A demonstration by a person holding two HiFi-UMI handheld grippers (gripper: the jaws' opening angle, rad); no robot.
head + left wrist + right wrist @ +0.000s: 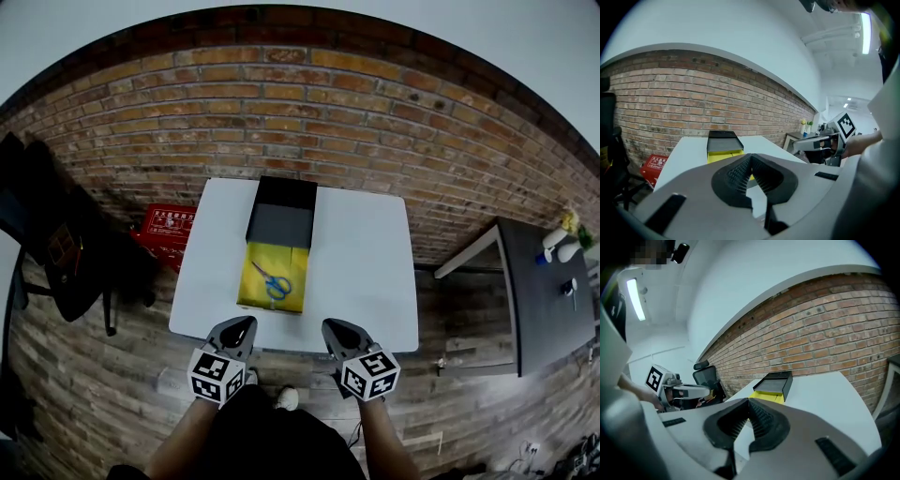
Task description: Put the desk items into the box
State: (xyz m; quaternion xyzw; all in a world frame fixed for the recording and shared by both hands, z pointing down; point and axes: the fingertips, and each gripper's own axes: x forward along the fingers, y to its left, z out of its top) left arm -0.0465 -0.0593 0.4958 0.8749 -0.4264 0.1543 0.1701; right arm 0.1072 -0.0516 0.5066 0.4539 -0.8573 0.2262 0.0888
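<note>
A yellow box [275, 278] lies on the white table [366, 272], with blue-handled scissors [273, 282] inside it. A dark lid or tray [279, 223] covers its far end. The same box [723, 154] shows beyond the left jaws, and the box [767, 396] appears again past the right jaws. My left gripper [246, 325] hovers at the table's near edge, shut and empty. My right gripper [332, 327] hangs beside it, also shut with nothing in it. Both grippers are well short of the box.
A red crate [166, 230] sits on the floor left of the table. A black office chair [56, 244] stands further left. A dark side table [544, 291] with small items is at the right. A brick wall [309, 103] runs behind.
</note>
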